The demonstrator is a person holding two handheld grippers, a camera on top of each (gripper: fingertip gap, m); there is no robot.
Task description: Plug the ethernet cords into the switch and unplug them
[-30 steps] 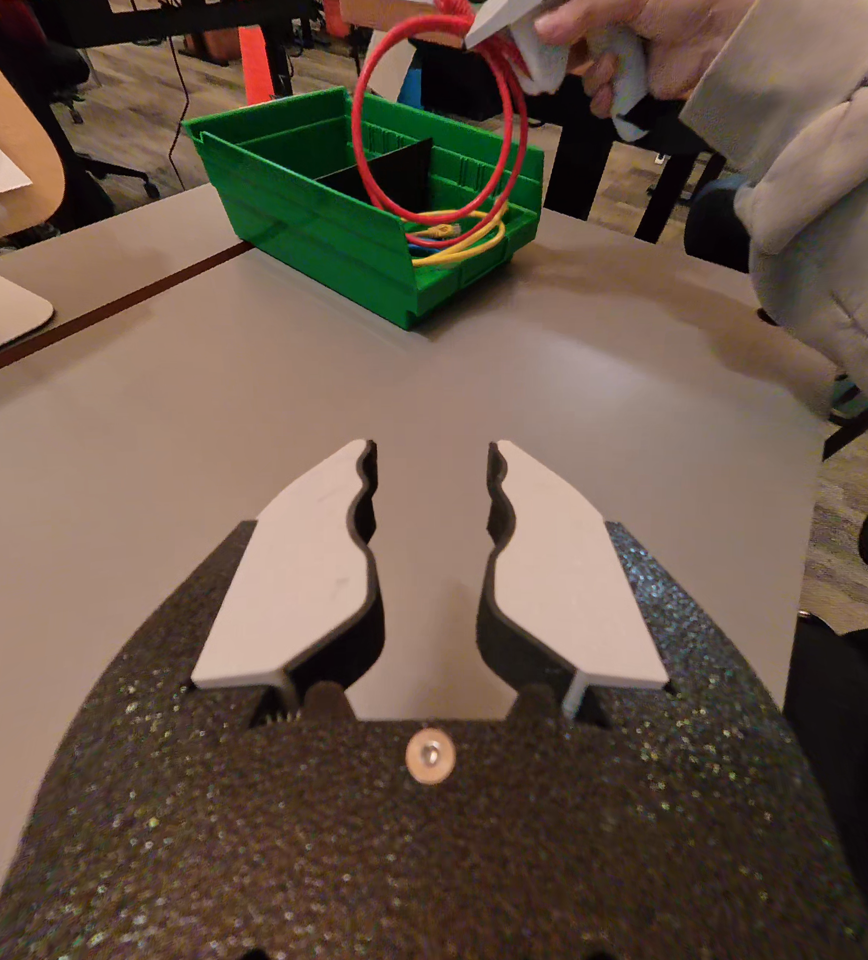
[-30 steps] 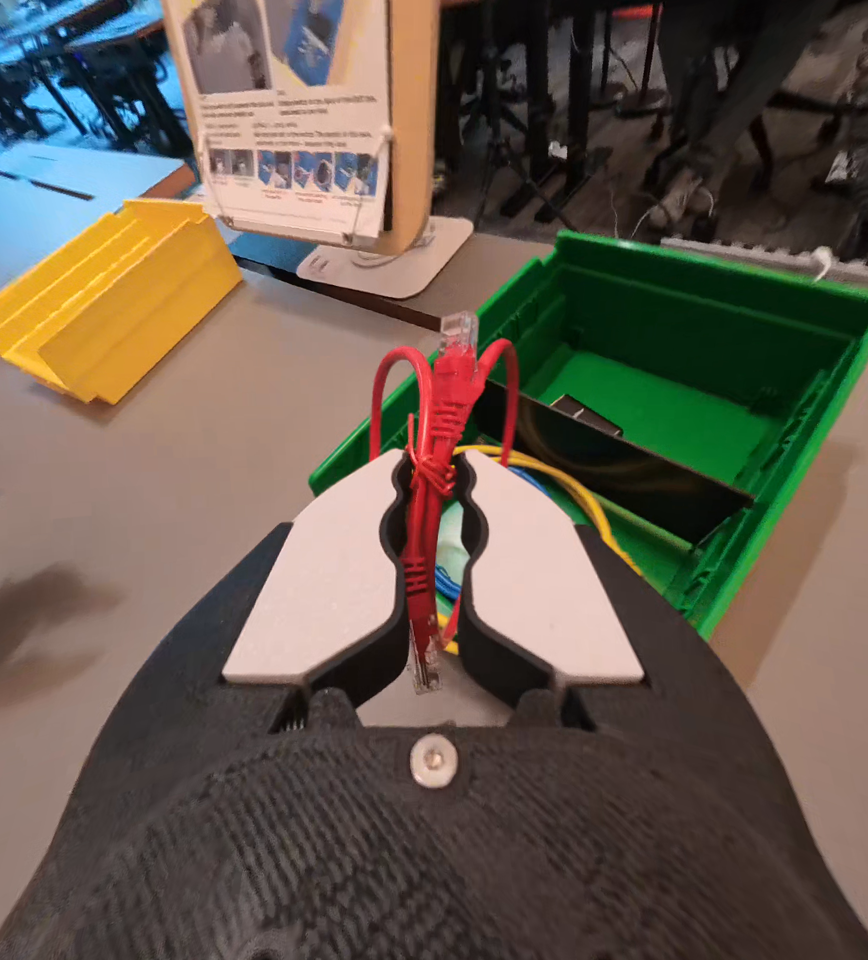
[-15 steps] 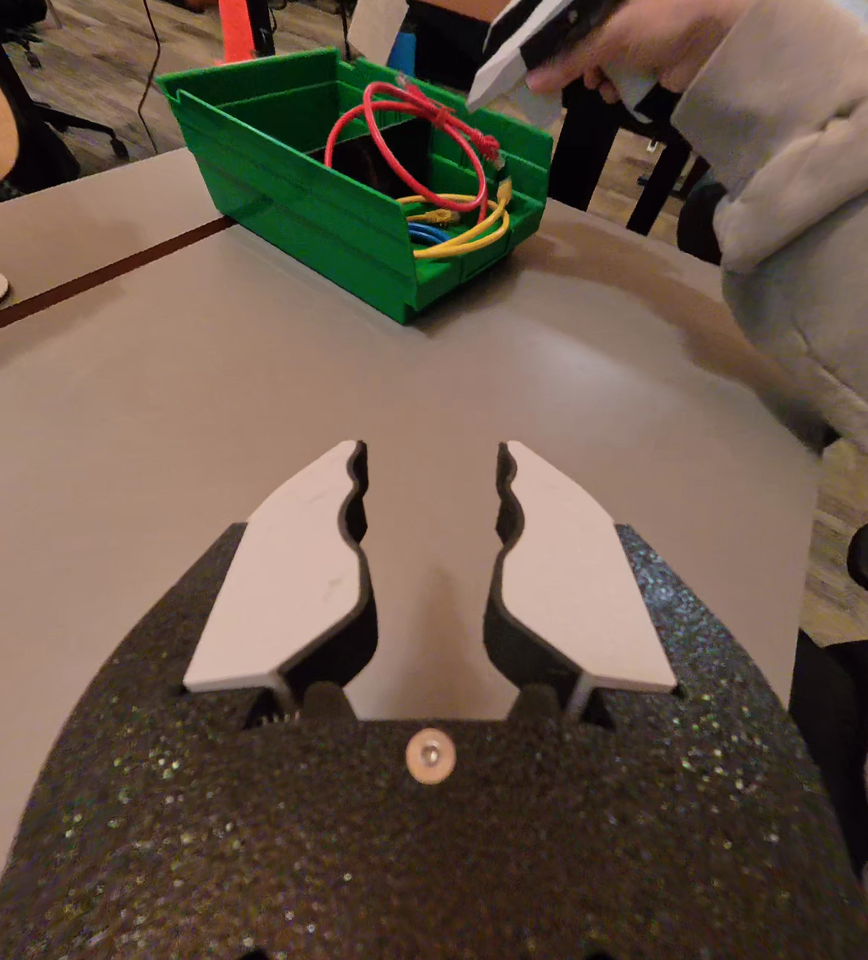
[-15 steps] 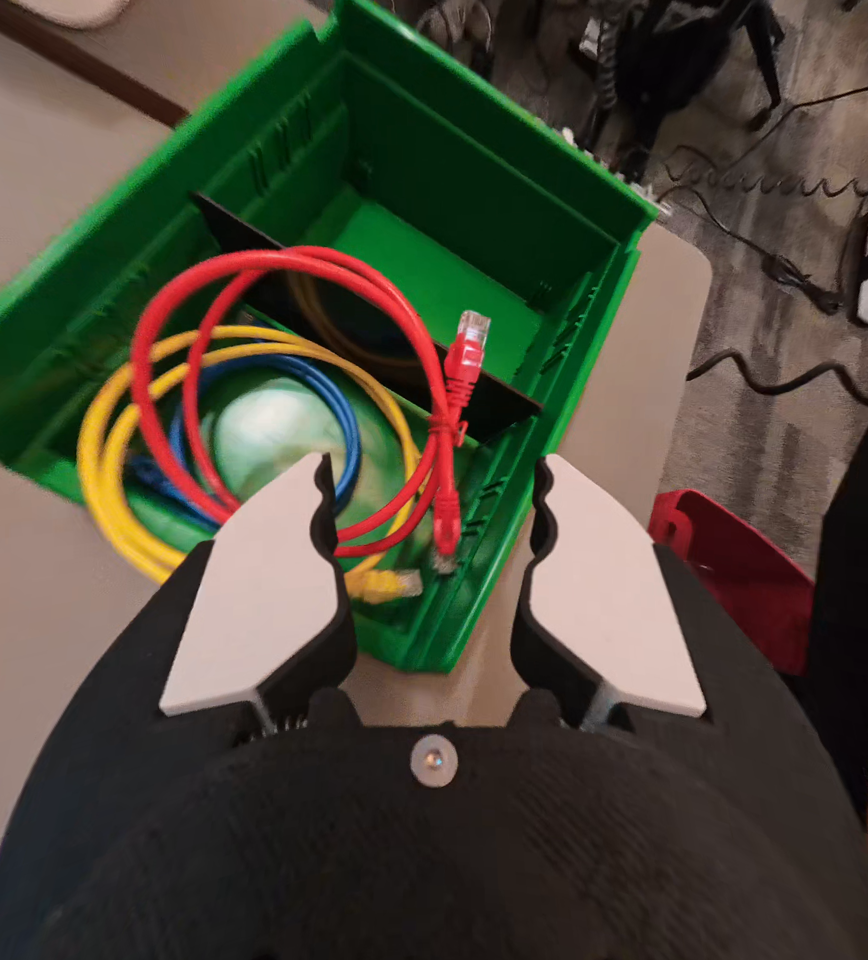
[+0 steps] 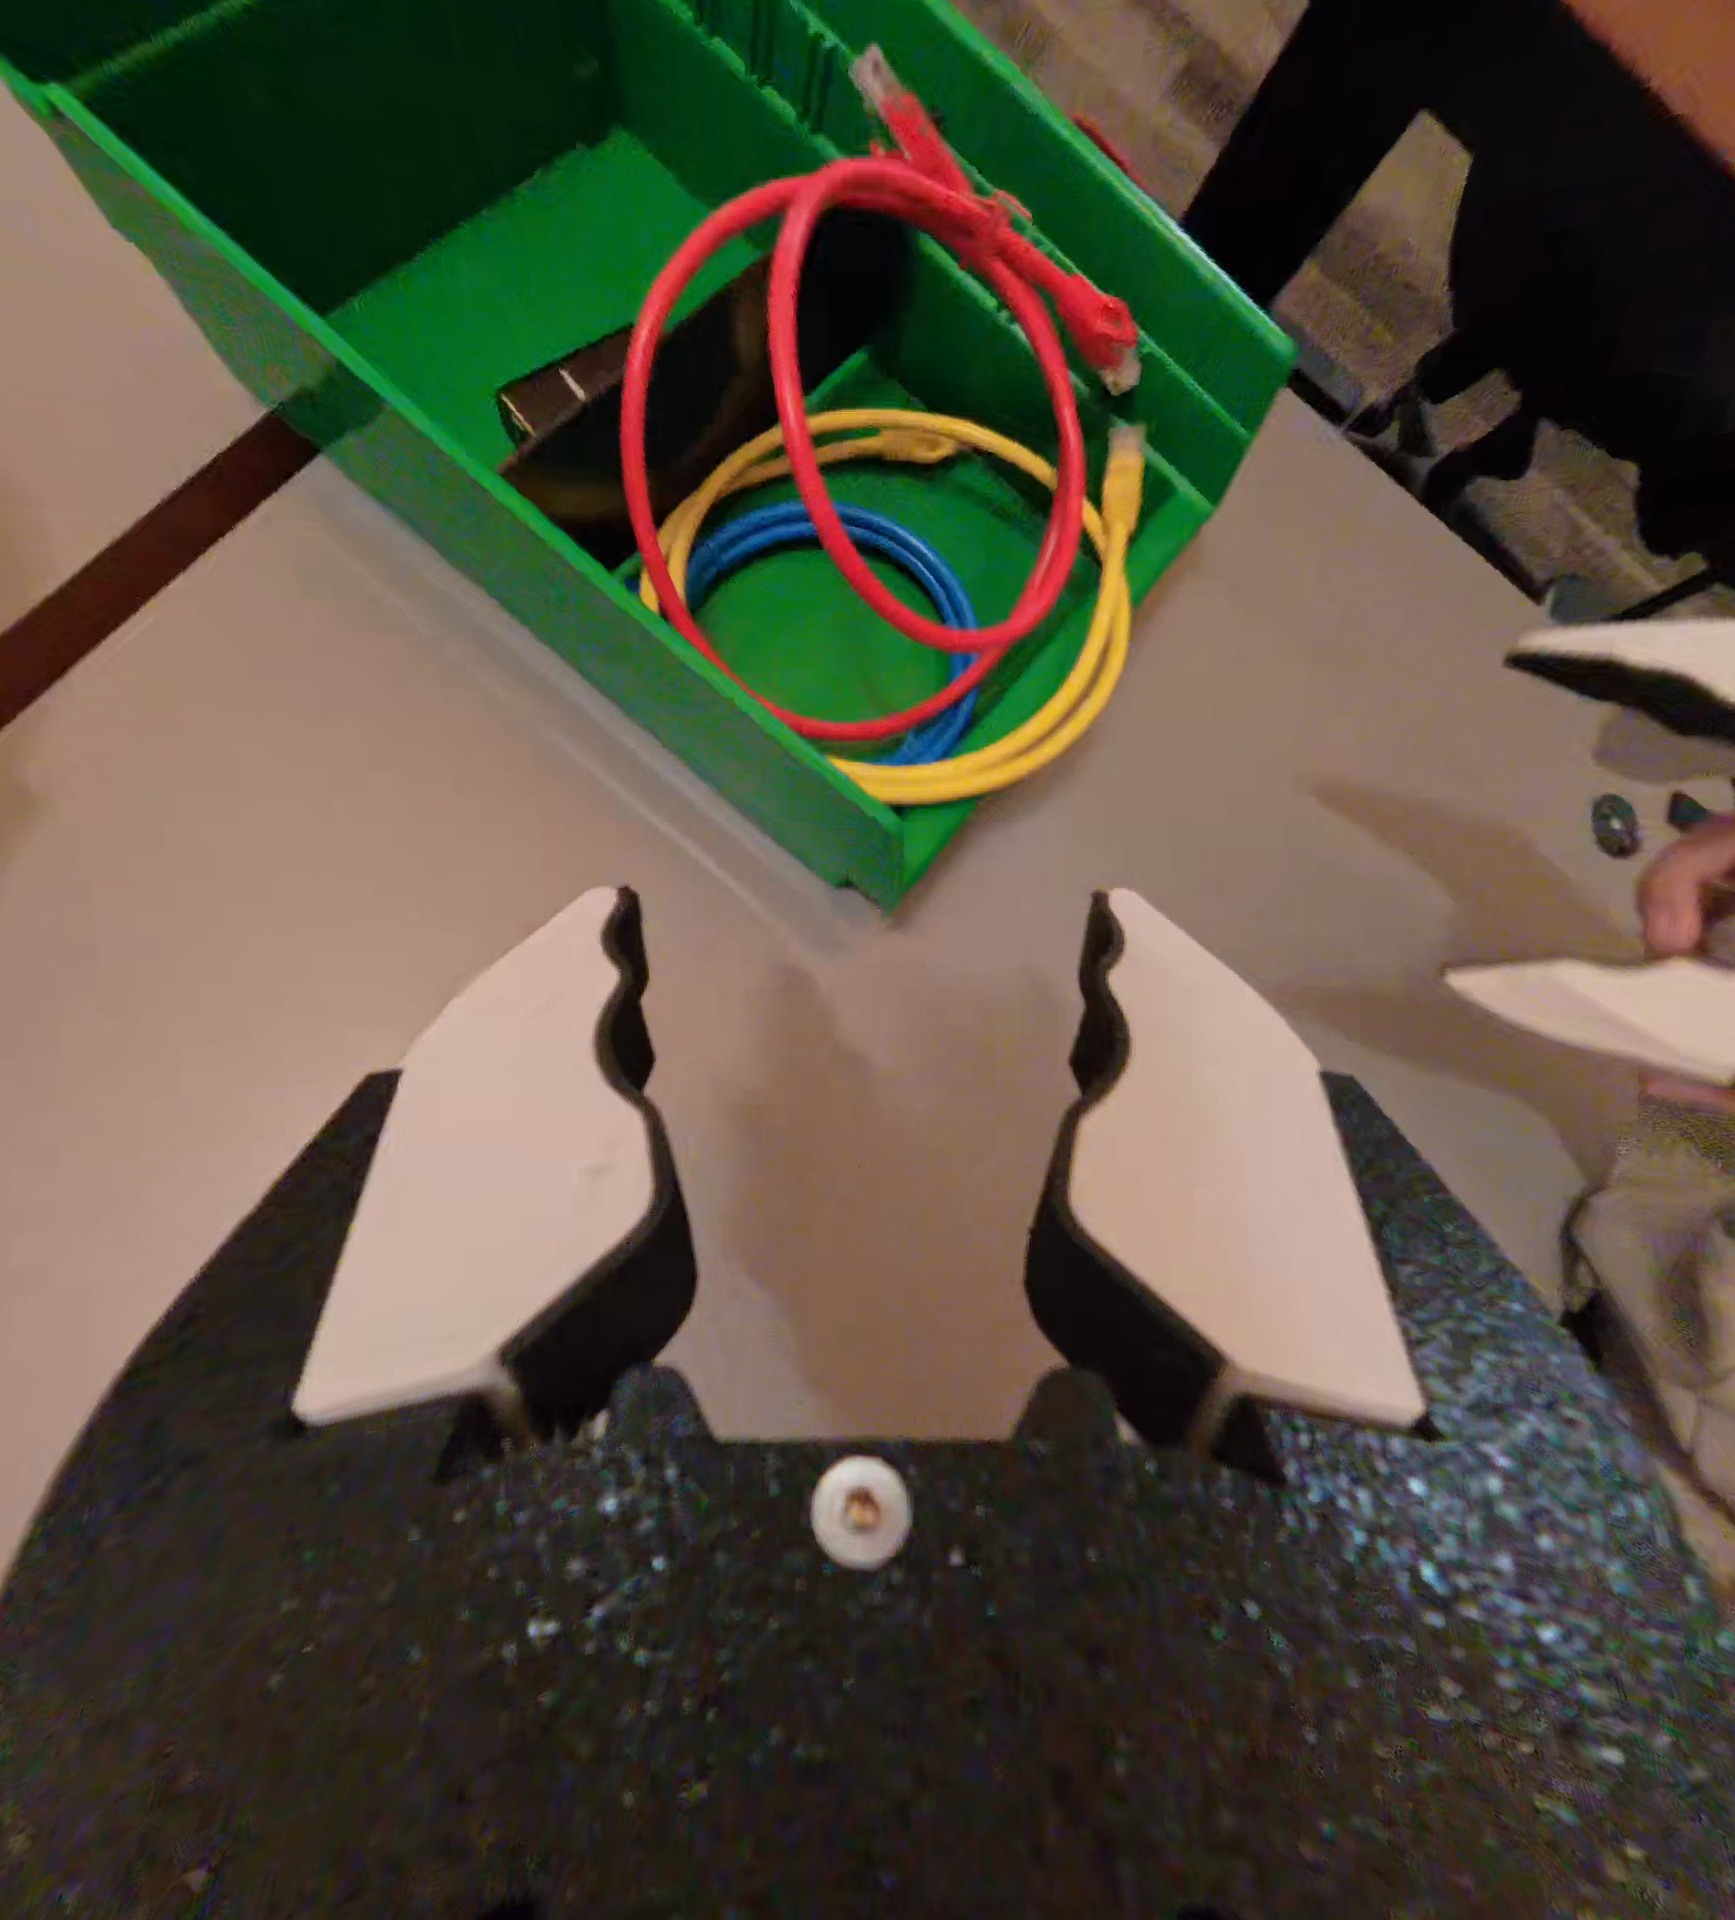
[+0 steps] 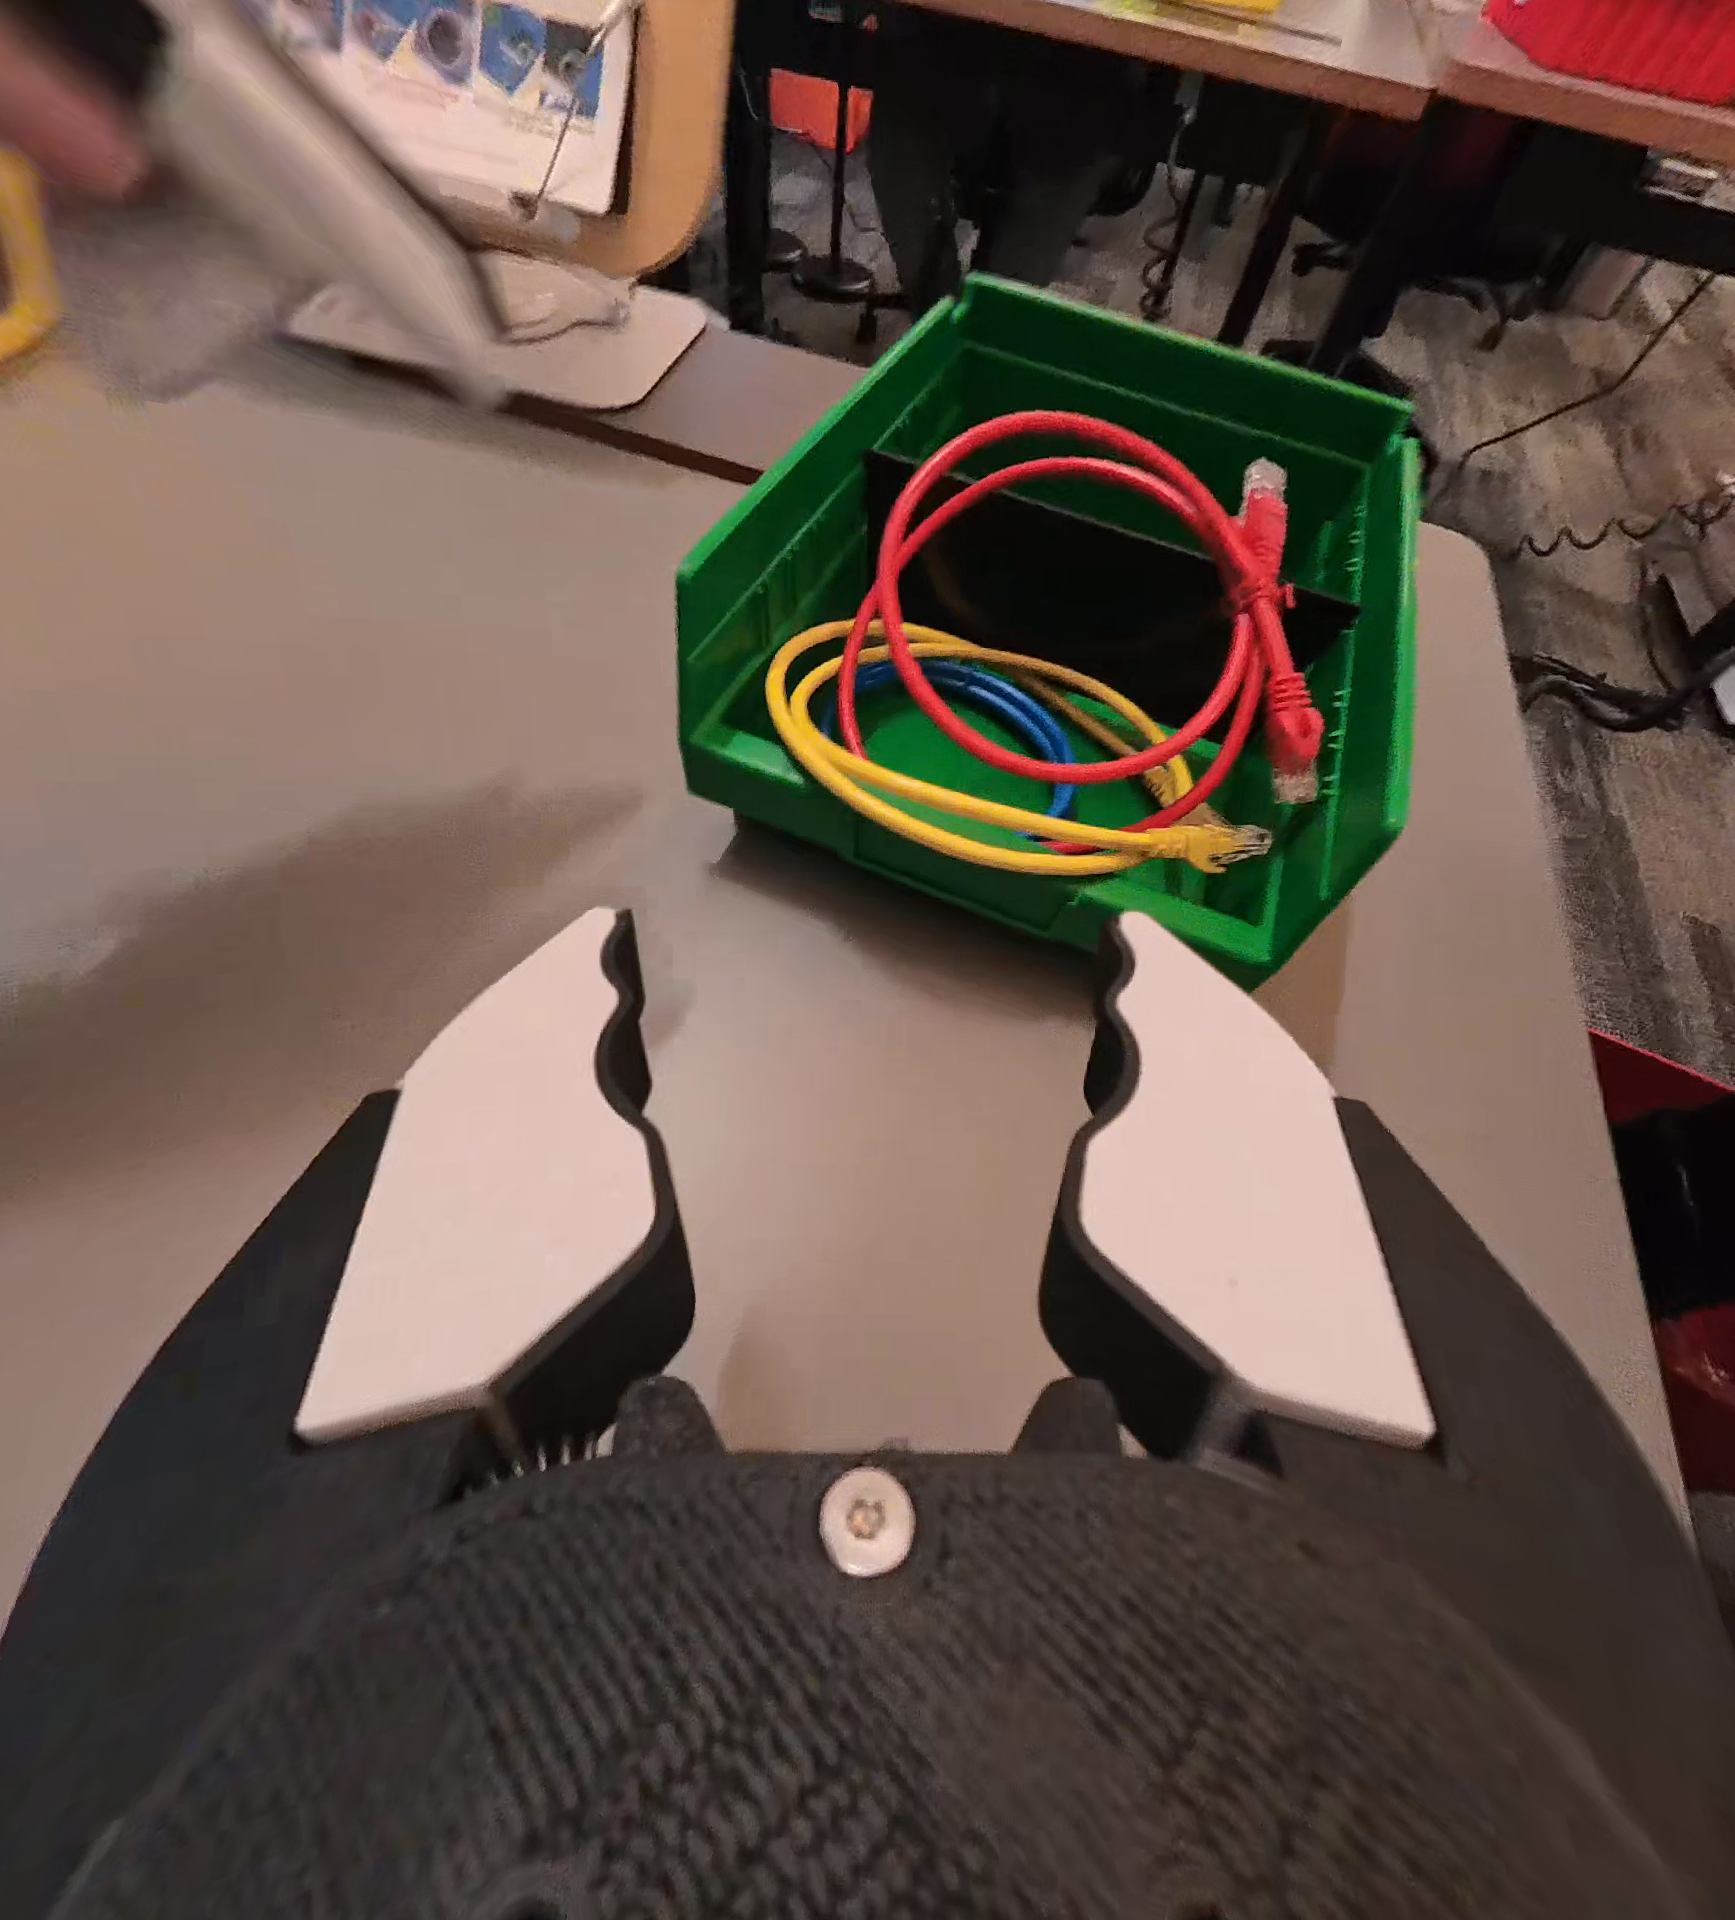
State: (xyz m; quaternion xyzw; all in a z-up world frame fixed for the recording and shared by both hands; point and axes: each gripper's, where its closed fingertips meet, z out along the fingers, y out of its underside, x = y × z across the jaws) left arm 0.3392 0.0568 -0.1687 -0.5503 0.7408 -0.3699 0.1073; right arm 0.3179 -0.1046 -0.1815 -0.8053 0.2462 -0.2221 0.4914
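Atop green bin (image 6: 1382, 748), coiled red cord (image 6: 1060, 613); both hand-held grippers (image 5: 863, 914) (image 6: 868, 935) agape, empty

Bare grey table (image 6: 427, 790) is lying open under both my grippers, giving free passage up to the green bin (image 5: 572, 623). My left gripper (image 5: 863, 914) and right gripper (image 6: 868, 935) are both gaping wide, holding nothing. The bin's near compartment is crowded: a red cord (image 6: 1050, 623) is leaning over a black divider (image 6: 1102, 592), with yellow cord (image 6: 894, 790) and blue cord (image 5: 842, 540) coiled beneath (little floor showing). The far compartment is looking roomier.
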